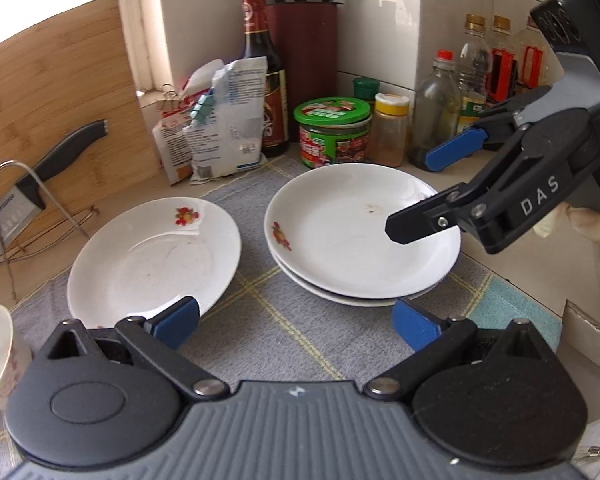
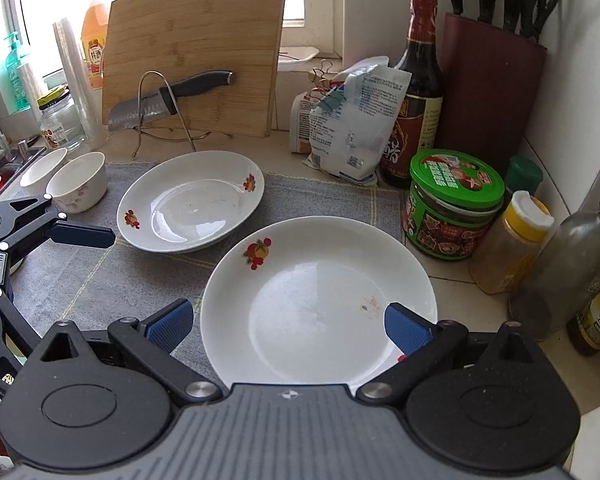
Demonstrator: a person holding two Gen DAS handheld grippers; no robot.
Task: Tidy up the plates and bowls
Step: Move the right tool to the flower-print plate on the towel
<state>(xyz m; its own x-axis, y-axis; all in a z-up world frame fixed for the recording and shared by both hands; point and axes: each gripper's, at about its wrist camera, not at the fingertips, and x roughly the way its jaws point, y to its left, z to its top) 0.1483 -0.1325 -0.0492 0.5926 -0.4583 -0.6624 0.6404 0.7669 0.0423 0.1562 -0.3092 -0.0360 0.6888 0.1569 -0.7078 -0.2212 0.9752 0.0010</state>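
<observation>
Two white plates sit stacked on the grey mat point(image 2: 320, 196), close beside the green-lidded jar point(image 2: 454, 200) on the tabletop point(image 2: 452, 280). The plate stack point(image 1: 360, 236) carries a small brown smear on its top plate. A single plate point(image 1: 152, 260) with a fruit motif lies on the far side of the stack from the jar, apart from the stack with a strip of mat between them. Two small bowls point(image 2: 76, 180) stand farther from the jar again, beyond the single plate.

The right hand-held gripper point(image 2: 288, 322) hovers over the stack with its jaws spread wide and nothing between them; its blue pads straddle the near part of the top plate. The left hand-held gripper point(image 1: 296, 322) is also wide open and empty, and one of its pads sits just at the near rim of the single plate.

The single plate probably has to join the stack next. It lies directly ahead of the left hand-held gripper, which is clearly nearer to it than the right. Being round, the plate has no long axis, so any rim point would serve for a grasp.
</observation>
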